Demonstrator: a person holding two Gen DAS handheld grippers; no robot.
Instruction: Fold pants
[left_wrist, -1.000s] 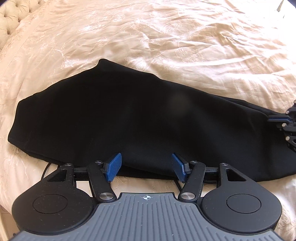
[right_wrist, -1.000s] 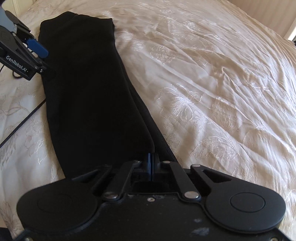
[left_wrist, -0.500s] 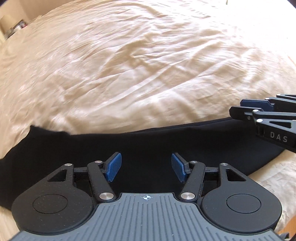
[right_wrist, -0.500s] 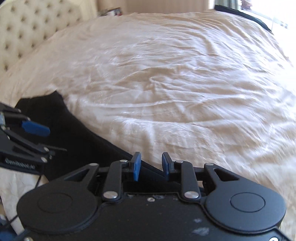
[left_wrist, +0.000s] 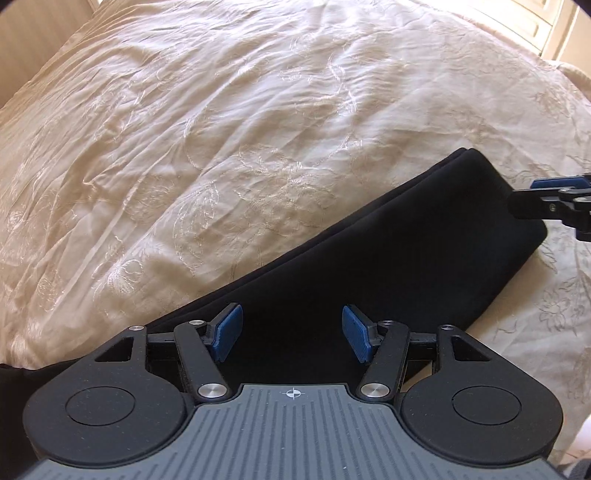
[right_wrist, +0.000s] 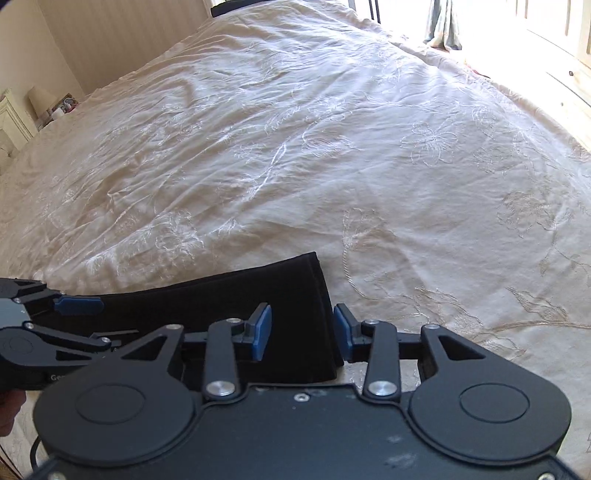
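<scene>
The black pants lie flat on the bed, legs stacked together, hem end at the right. My left gripper is open and empty, hovering over the leg section. My right gripper is open and empty, its jaws straddling the hem end of the pants. The right gripper also shows at the right edge of the left wrist view. The left gripper shows at the left edge of the right wrist view.
A cream embroidered bedspread covers the whole bed. A lamp and nightstand stand at the far left. A bright window and curtain are beyond the bed's far side.
My right gripper has opened and let go of the hem. Both grippers have swung toward the hem end of the pants, and the waist end has left view.
</scene>
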